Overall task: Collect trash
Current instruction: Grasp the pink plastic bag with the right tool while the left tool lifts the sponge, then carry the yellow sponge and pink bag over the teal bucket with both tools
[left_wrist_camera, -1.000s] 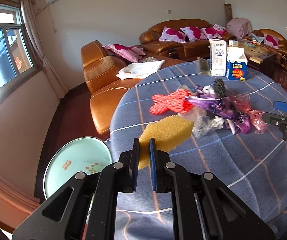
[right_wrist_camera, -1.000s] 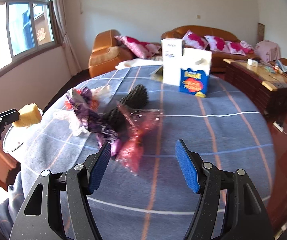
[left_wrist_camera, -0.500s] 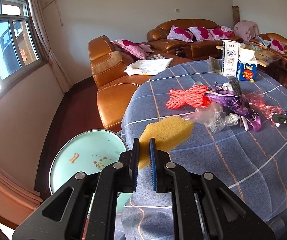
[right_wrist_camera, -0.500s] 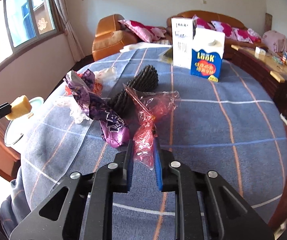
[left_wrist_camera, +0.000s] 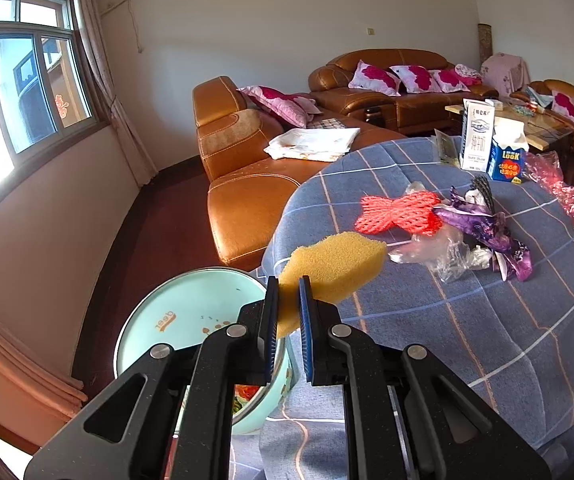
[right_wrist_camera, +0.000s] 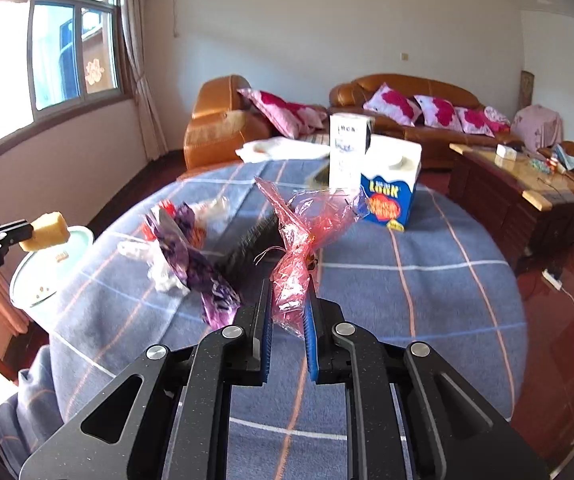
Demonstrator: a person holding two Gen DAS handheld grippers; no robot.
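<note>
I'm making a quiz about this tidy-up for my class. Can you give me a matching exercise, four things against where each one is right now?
Things:
1. yellow sponge
2. pink cellophane
3. red net
4. blue LOOK carton

Places:
A. standing upright on the table
B. pinched in the left gripper
C. lying flat on the tablecloth
D. pinched in the right gripper

Pairs: 1-B, 2-D, 3-C, 4-A

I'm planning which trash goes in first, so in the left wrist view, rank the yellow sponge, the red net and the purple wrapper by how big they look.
1. Yellow sponge, though it is nearest the camera.
2. Red net and purple wrapper: too alike to rank.
</note>
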